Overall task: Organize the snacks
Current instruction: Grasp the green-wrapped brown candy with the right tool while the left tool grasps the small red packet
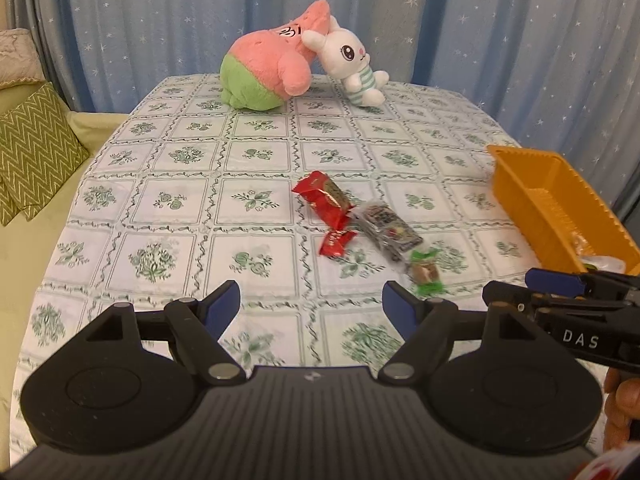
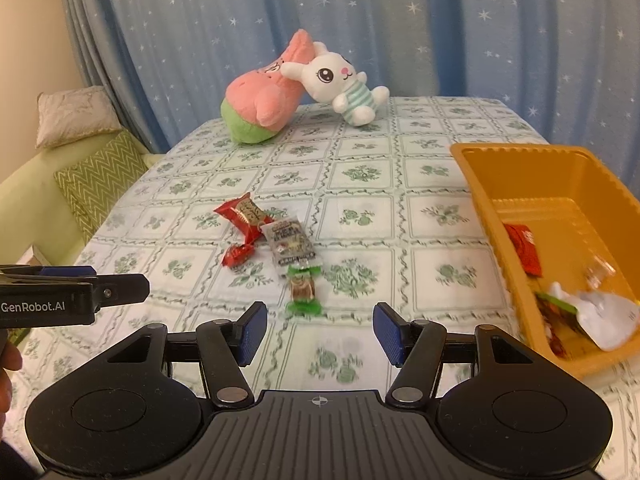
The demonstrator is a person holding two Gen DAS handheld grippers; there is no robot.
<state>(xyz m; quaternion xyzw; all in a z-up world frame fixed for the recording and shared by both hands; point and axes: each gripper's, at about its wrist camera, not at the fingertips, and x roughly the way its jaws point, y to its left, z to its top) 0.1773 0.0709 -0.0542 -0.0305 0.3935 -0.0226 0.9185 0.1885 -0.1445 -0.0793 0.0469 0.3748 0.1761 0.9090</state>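
Four snacks lie in a loose row mid-table: a large red wrapped snack [image 1: 324, 198] [image 2: 244, 214], a small red candy [image 1: 336, 242] [image 2: 240, 254], a grey printed packet [image 1: 386, 232] [image 2: 290, 242] and a green-wrapped candy [image 1: 426, 274] [image 2: 303, 290]. An orange basket [image 1: 560, 208] [image 2: 500, 184] stands at the right and holds several snacks. My left gripper [image 1: 312, 300] hovers open and empty, short of the row and to its left. My right gripper [image 2: 320, 320] is open too, with the green candy just beyond its fingertips and nothing between the pads.
A pink-and-green plush [image 1: 272, 68] and a white rabbit plush [image 1: 352, 64] lean together at the table's far edge. A sofa with zigzag green cushions [image 1: 36, 152] sits left of the table. Blue starred curtains [image 1: 160, 20] hang behind.
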